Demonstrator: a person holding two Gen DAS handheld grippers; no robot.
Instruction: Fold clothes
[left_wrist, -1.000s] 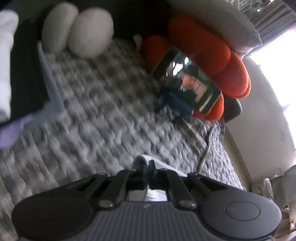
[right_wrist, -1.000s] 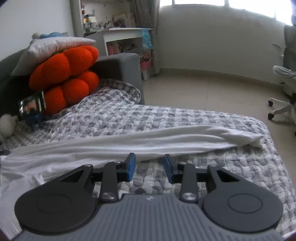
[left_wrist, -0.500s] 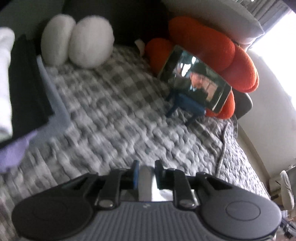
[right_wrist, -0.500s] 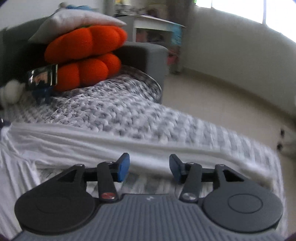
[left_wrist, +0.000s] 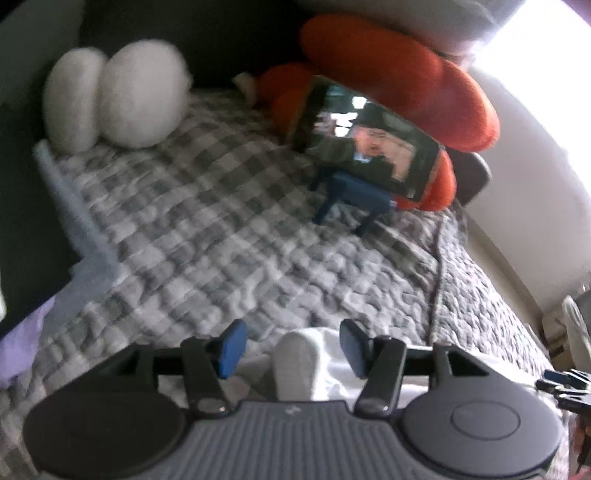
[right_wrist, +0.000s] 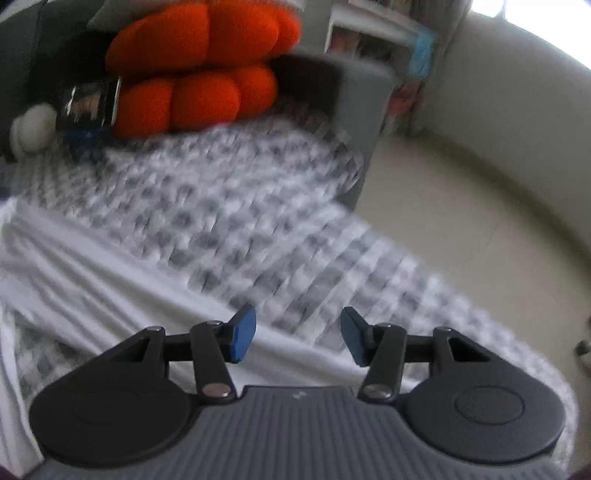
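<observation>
A white garment (right_wrist: 110, 280) lies in a long folded band across the grey checked blanket (right_wrist: 236, 221). In the left wrist view a raised fold of the same white cloth (left_wrist: 295, 362) stands between the blue pads (left_wrist: 231, 347) of my left gripper (left_wrist: 291, 347). Its jaws are opening and the pads no longer press the fold. My right gripper (right_wrist: 298, 334) hovers open just above the garment's edge, nothing between its fingers.
Orange cushions (left_wrist: 399, 74) and a phone on a blue stand (left_wrist: 365, 147) sit at the back of the bed. Two white plush balls (left_wrist: 118, 99) lie at the back left, a dark stack of folded clothes (left_wrist: 29, 229) at the left. Bare floor (right_wrist: 480, 229) lies right of the bed.
My left gripper has opened and let go of the white fold it was pinching. My right gripper has swung across the bed along the garment and rolled, its jaws a little wider.
</observation>
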